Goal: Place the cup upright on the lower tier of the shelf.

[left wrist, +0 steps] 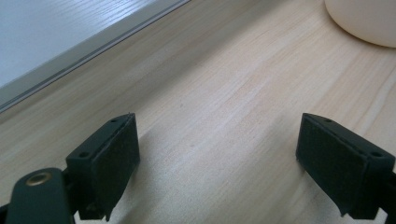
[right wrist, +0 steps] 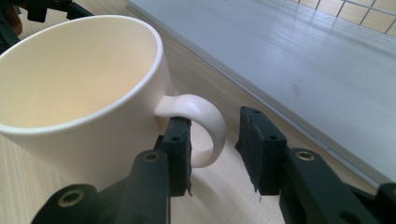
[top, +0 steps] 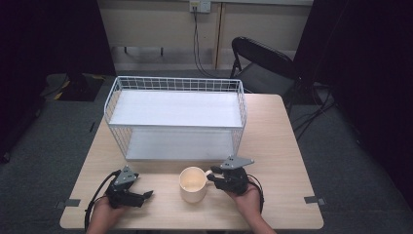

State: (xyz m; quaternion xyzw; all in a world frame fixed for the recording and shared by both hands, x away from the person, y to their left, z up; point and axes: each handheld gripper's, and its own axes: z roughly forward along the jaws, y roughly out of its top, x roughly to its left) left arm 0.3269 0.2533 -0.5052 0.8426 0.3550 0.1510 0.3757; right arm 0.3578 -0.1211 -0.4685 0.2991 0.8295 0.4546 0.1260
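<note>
Right tongs (right wrist: pixel 215 149) straddling mug (right wrist: pixel 79 93) handle (right wrist: pixel 205 126), half open, not clamped; left tongs (left wrist: pixel 217 158) wide open, empty, over tabletop (left wrist: pixel 224 93)

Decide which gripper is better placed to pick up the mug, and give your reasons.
Right. The right gripper already straddles the handle of the mug, while the left gripper rests open over bare table beside it.

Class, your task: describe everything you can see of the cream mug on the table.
The mug is cream, glossy like ceramic, tapering toward its base, empty and upright on the wooden table, in front of the white wire shelf rack. Its looped handle points toward the right hand-held gripper, whose jaws straddle the loop: one pad sits inside it against the mug's wall, the other outside, with a gap showing.
</note>
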